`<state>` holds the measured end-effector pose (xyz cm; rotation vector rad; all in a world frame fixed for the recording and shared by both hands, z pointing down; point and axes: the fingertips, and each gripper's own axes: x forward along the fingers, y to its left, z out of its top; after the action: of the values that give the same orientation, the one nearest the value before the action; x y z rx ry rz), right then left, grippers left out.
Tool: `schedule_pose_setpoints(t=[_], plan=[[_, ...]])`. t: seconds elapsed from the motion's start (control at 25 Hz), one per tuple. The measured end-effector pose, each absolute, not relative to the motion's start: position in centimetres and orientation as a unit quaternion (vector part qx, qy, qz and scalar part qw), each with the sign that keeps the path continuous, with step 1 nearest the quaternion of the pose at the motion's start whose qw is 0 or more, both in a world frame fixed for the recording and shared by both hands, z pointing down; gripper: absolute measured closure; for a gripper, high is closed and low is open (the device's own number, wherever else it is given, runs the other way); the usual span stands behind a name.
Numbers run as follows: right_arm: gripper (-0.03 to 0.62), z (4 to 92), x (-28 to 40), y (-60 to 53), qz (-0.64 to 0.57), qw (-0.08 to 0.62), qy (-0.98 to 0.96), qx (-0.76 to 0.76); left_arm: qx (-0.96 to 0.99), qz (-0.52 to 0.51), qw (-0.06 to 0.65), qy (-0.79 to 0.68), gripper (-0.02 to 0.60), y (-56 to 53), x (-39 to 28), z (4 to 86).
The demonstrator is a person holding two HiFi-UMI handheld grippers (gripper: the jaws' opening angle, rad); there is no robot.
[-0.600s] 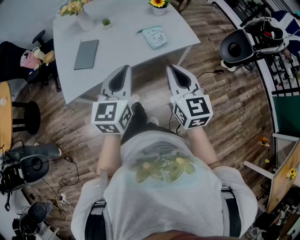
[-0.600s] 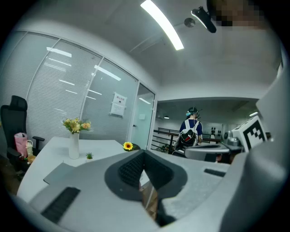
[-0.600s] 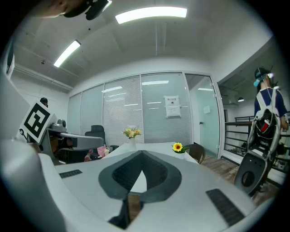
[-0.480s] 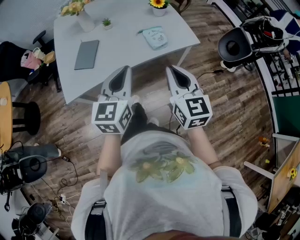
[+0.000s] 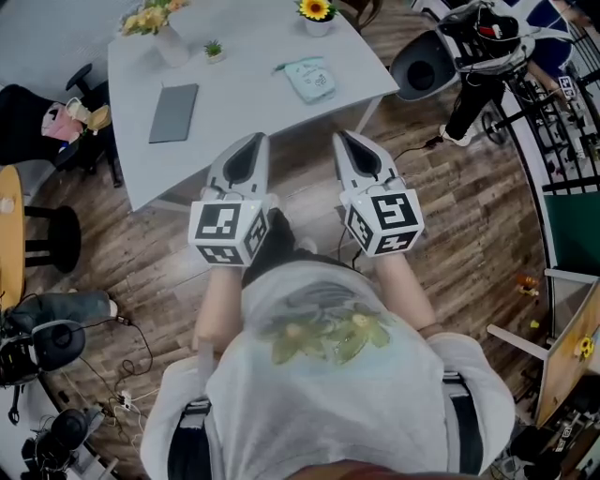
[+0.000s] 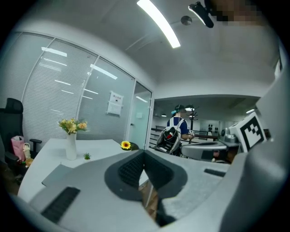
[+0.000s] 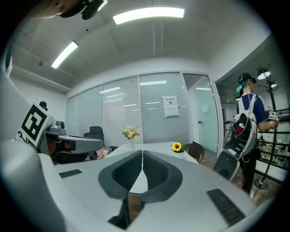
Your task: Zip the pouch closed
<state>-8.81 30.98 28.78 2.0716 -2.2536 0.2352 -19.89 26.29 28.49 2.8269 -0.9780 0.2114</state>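
Note:
The pale teal pouch [image 5: 309, 75] lies on the white table [image 5: 244, 103], towards its right end. Both grippers hover side by side short of the table's near edge, well away from the pouch. My left gripper [image 5: 257, 140] is shut with nothing between its jaws, and the left gripper view shows the same closed tips [image 6: 144, 152]. My right gripper [image 5: 339, 137] is likewise shut and empty [image 7: 142, 152]. The pouch is hidden in both gripper views.
On the table are a grey flat notebook [image 5: 173, 110], a white vase of flowers [image 5: 155, 23], a tiny plant [image 5: 214, 45] and a sunflower pot [image 5: 317, 11]. A person with a backpack [image 5: 459, 47] stands at the right. Chairs [image 5: 37, 112] and cables sit left.
The person with the backpack has walked leftward, closer to the table's right corner. My left gripper has shifted slightly right and forward. The right gripper has stayed put.

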Motion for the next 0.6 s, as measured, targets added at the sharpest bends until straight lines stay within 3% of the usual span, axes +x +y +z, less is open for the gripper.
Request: schedule_pose_setpoints(t=[0.36, 0.52, 0.6], plan=[[0.557, 29.5, -7.0, 29.7, 0.093, 0.037, -0.728, 0.678, 0.939, 0.082, 0.085, -0.324, 0.564, 24.6, -18.7, 29.6], [0.462, 30.1, -6.1, 28.3, 0.102, 0.039, -0.723, 0.682, 0.940, 0.084, 0.082, -0.320, 0.457, 22.8, -18.2, 29.8], [0.422, 30.5, -5.6, 27.6, 0.107, 0.042, -0.718, 0.687, 0.940, 0.088, 0.077, -0.320, 0.367, 21.9, -18.0, 30.0]])
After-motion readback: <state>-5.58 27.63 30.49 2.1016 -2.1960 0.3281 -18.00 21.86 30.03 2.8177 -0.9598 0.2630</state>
